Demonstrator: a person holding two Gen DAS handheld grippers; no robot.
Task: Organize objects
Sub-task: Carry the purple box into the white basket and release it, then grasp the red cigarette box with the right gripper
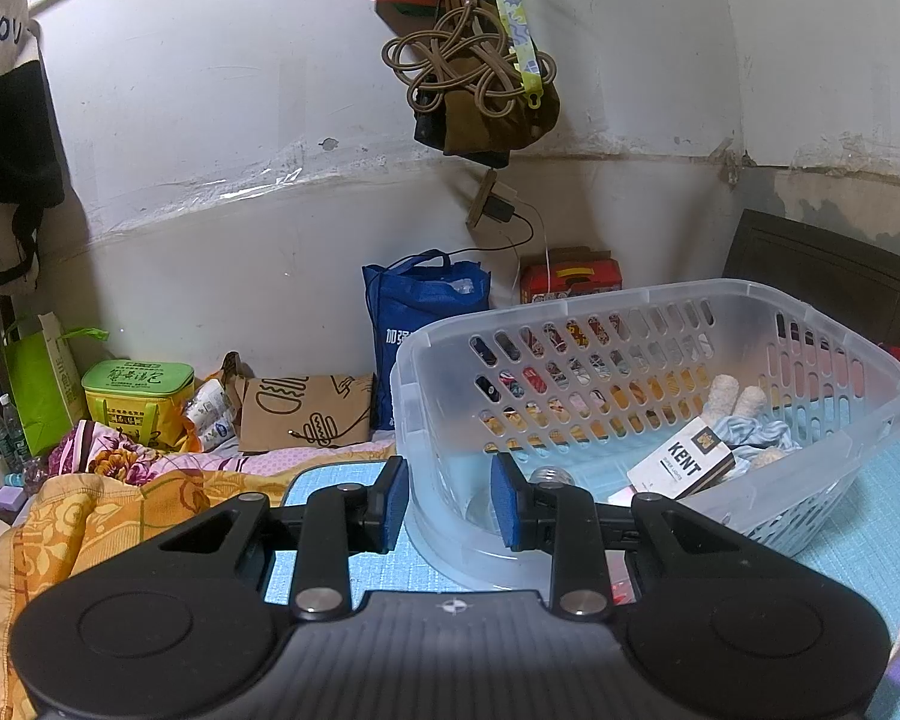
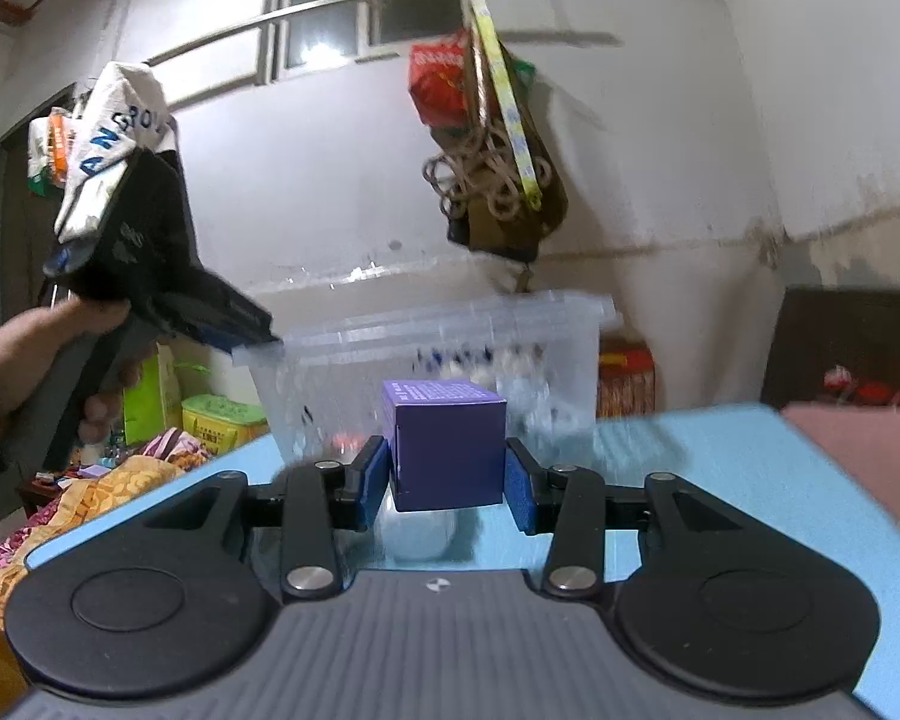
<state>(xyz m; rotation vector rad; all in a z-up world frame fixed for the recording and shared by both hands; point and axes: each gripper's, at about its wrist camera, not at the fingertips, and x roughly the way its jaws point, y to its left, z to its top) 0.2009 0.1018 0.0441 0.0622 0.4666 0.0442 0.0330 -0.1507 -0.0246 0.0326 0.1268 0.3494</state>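
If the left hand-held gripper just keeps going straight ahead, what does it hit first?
Most likely the near corner wall of the clear plastic basket: the left hand-held gripper is open, and that corner sits right between its fingertips. Exact depth is unclear.

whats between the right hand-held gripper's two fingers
A purple box sits between the right hand-held gripper fingers, seen in the right wrist view; whether both pads touch it is unclear.

The left hand-held gripper (image 1: 450, 501) has its jaws parted. The right hand-held gripper (image 2: 445, 476) has both pads pressed against something. At nine o'clock, the person's left hand (image 2: 36, 354) grips a handle.
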